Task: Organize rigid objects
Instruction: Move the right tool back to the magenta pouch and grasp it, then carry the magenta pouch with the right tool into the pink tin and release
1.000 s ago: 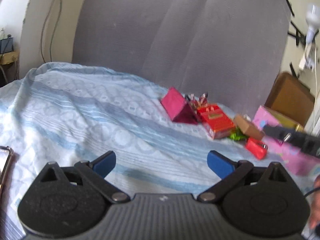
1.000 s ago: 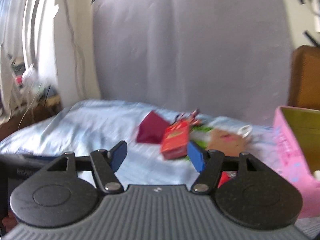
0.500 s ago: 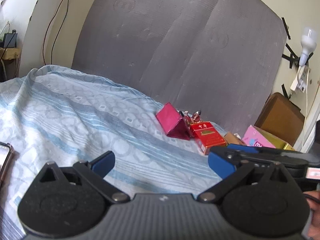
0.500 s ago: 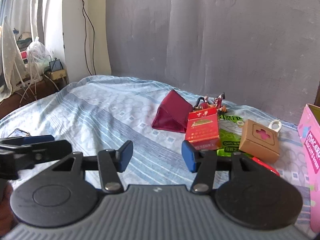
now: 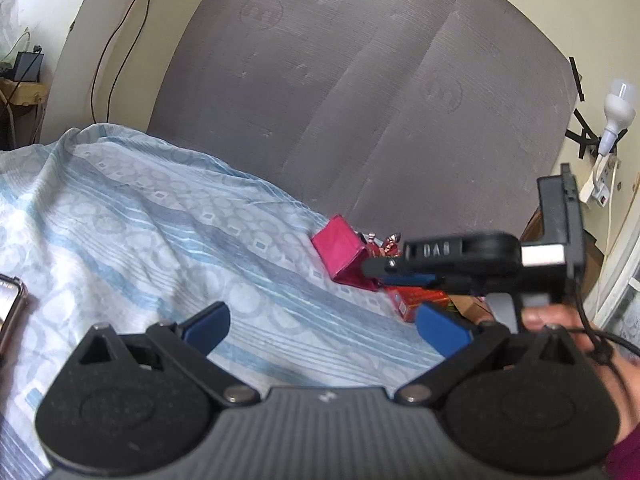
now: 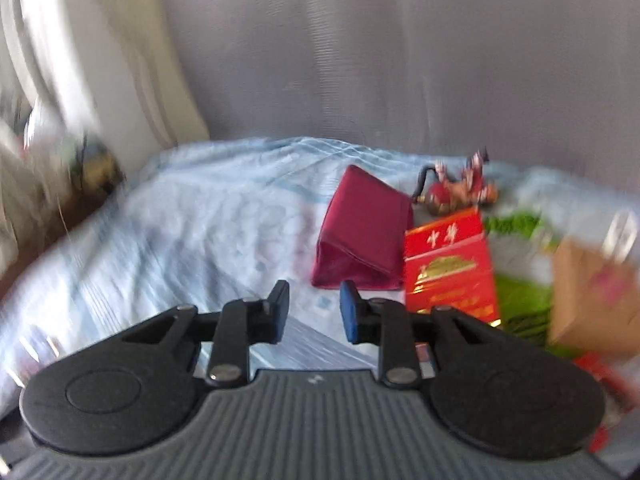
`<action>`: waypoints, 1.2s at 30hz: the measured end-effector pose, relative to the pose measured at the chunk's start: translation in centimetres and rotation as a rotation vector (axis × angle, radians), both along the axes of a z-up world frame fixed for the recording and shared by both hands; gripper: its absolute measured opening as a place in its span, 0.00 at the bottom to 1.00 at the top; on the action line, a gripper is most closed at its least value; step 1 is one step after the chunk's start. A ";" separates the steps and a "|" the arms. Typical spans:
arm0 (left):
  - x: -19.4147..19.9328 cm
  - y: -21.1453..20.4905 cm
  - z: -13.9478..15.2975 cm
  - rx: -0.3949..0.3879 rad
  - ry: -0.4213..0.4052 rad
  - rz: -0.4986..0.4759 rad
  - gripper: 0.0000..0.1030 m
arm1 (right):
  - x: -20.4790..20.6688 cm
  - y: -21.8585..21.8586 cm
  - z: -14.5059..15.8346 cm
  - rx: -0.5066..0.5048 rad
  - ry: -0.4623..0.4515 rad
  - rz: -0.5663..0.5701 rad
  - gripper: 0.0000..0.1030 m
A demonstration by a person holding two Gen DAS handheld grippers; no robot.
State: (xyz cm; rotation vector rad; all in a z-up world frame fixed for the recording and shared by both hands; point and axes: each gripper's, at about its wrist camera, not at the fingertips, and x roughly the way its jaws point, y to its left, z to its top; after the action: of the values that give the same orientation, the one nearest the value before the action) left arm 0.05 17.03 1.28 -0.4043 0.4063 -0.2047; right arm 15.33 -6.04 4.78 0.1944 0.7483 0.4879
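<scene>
Pale blue bedsheet [image 5: 168, 216] with white rings and grey-blue stripes; plain grey board [image 5: 340, 92] behind it; magenta pouch [image 6: 366, 232]; red box [image 6: 450, 264] with gold print; green packet [image 6: 520, 292]; tan cardboard box [image 6: 592, 300]; both grippers black with blue pads [image 5: 206, 326]

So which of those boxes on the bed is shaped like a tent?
The dark pink one, furthest left in the pile. It has sloping sides meeting at a ridge; the red box and brown box beside it are flat-sided.
</scene>
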 end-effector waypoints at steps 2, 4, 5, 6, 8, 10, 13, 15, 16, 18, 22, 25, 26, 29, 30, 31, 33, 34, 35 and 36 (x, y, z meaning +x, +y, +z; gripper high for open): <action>0.0 0.0 0.0 -0.003 -0.007 -0.001 1.00 | 0.3 -0.1 -0.4 0.043 0.002 -0.029 0.31; -0.1 0.0 0.1 -0.002 -0.010 -0.003 1.00 | 0.6 0.6 -1.0 0.026 0.002 -0.039 0.31; -0.1 0.0 0.1 -0.001 -0.012 -0.003 1.00 | 0.7 1.0 -1.3 0.018 0.008 -0.041 0.31; -0.1 -0.1 0.1 -0.002 -0.014 -0.003 1.00 | 0.9 1.5 -1.6 0.005 0.014 -0.044 0.31; -0.1 0.0 0.1 -0.005 -0.014 -0.002 1.00 | 1.5 2.4 -1.9 -0.039 0.004 -0.067 0.31; 0.0 0.0 0.1 -0.008 -0.010 -0.001 1.00 | 2.3 2.6 -2.1 -0.049 0.002 -0.098 0.29; 0.0 0.0 0.0 -0.011 -0.007 0.000 1.00 | 3.3 2.4 -2.2 -0.026 0.010 -0.115 0.13; 0.0 0.0 0.0 -0.011 -0.007 0.000 1.00 | 3.4 2.3 -2.2 -0.026 0.004 -0.124 0.09; 0.0 0.0 0.0 -0.011 -0.007 0.000 1.00 | 3.1 2.3 -2.0 -0.030 -0.005 -0.112 0.09; 0.1 0.1 0.0 -0.014 -0.005 0.003 1.00 | 2.4 2.3 -1.8 -0.042 -0.016 -0.084 0.09; 0.2 0.3 -0.1 -0.020 0.001 0.012 1.00 | -0.5 1.8 -1.5 -0.066 -0.015 0.025 0.09; 0.1 0.4 0.0 -0.023 0.005 0.018 1.00 | -4.0 0.8 -1.1 -0.087 -0.025 0.114 0.09; 0.1 0.4 0.0 -0.023 0.007 0.020 1.00 | -5.4 0.3 -1.0 -0.095 -0.031 0.143 0.09; 0.3 0.3 -0.1 -0.019 0.016 0.023 1.00 | -9.5 -1.9 -0.3 -0.107 -0.049 0.210 0.09; 0.3 0.3 -0.1 -0.017 0.018 0.023 1.00 | -10.6 -2.6 -0.1 -0.110 -0.051 0.224 0.09; 0.3 0.3 -0.1 -0.016 0.019 0.023 1.00 | -11.9 -3.6 0.0 -0.120 -0.058 0.238 0.09; 0.4 0.3 -0.1 -0.015 0.022 0.018 1.00 | -14.0 -5.0 0.0 -0.142 -0.082 0.251 0.09; 0.5 0.2 -0.1 -0.016 0.025 0.014 1.00 | -15.1 -5.9 0.2 -0.143 -0.085 0.250 0.09; 0.7 0.3 -0.2 -0.018 0.031 0.007 1.00 | -16.0 -7.1 0.3 -0.136 -0.081 0.242 0.09; 0.8 0.3 -0.2 -0.023 0.040 -0.008 1.00 | -16.8 -8.0 0.3 -0.135 -0.082 0.231 0.09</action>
State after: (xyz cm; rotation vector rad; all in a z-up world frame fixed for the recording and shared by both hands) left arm 0.90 17.32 1.04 -0.4305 0.4451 -0.2091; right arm -1.52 -14.01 5.10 -0.0385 0.7242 0.6581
